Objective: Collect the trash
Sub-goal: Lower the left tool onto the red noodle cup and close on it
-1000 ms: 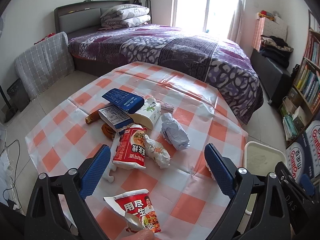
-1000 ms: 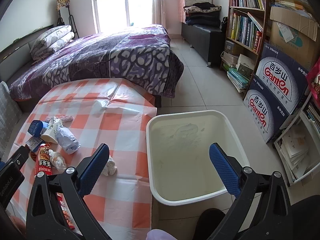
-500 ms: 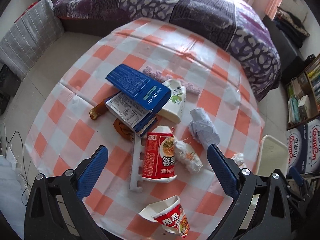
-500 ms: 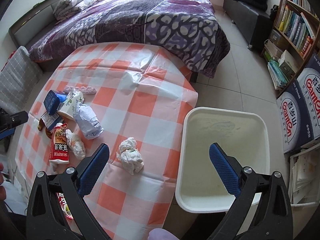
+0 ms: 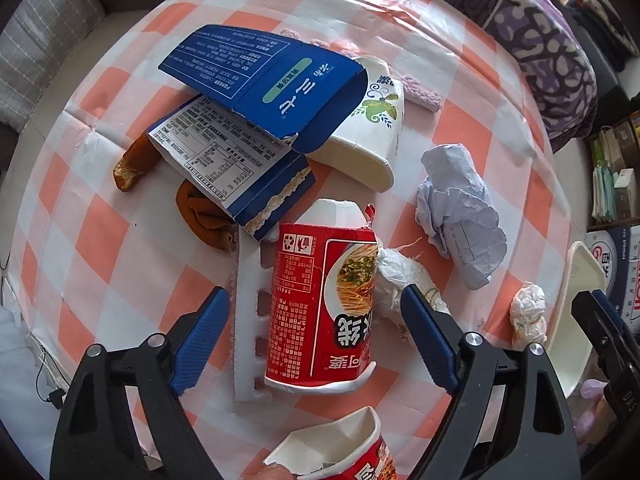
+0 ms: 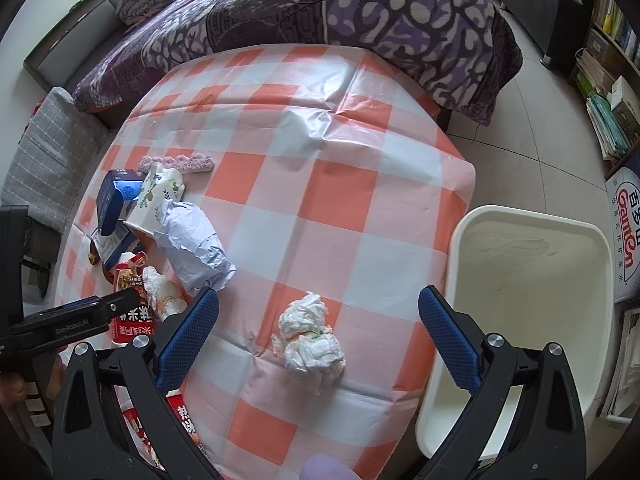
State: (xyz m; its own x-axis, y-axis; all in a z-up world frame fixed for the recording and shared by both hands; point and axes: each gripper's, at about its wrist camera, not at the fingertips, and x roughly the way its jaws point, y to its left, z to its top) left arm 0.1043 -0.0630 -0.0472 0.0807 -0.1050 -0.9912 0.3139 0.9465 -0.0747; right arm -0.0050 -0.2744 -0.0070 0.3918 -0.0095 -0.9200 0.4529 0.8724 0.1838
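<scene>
orange & white check table (image 6: 340, 184), red noodle cup (image 5: 320, 308), blue carton (image 5: 264, 80), white tissue wad (image 6: 310, 340), cream bin (image 6: 532, 304), purple patterned bed (image 6: 320, 4)

"Ganten" on cardboard box (image 6: 626, 236)

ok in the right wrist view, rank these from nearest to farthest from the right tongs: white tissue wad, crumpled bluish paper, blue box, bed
1. White tissue wad: between the open right tongs, on the checked cloth.
2. Crumpled bluish paper: up and left, mid-table.
3. Blue box: further left, by the table's far-left edge.
4. Bed: beyond the table, at the top.
</scene>
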